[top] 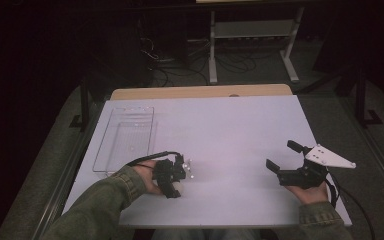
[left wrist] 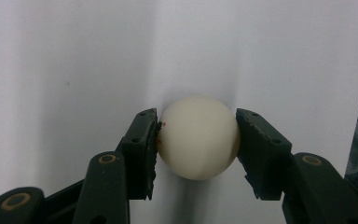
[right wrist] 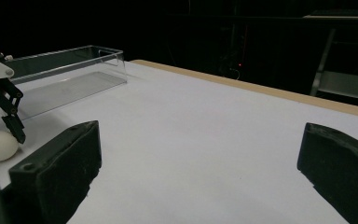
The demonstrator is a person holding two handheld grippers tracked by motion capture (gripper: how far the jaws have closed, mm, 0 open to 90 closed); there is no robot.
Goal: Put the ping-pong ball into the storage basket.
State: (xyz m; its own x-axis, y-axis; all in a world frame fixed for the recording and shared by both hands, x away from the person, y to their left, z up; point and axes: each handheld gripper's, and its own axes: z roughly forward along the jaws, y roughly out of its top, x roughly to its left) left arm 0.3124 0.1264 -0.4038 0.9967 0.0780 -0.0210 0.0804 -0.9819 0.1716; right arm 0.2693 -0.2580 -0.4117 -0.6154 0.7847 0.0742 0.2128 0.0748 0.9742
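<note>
Between the black jaws of the left gripper sits a ball, cream-white, smooth and matt like plastic. The pads look like rough-edged dark rubber, the arms behind them hard matt plastic. Beneath lies a table sheet, pale and matt, with a wood edge beyond. Farther ahead, a clear glossy plastic tray.
</note>
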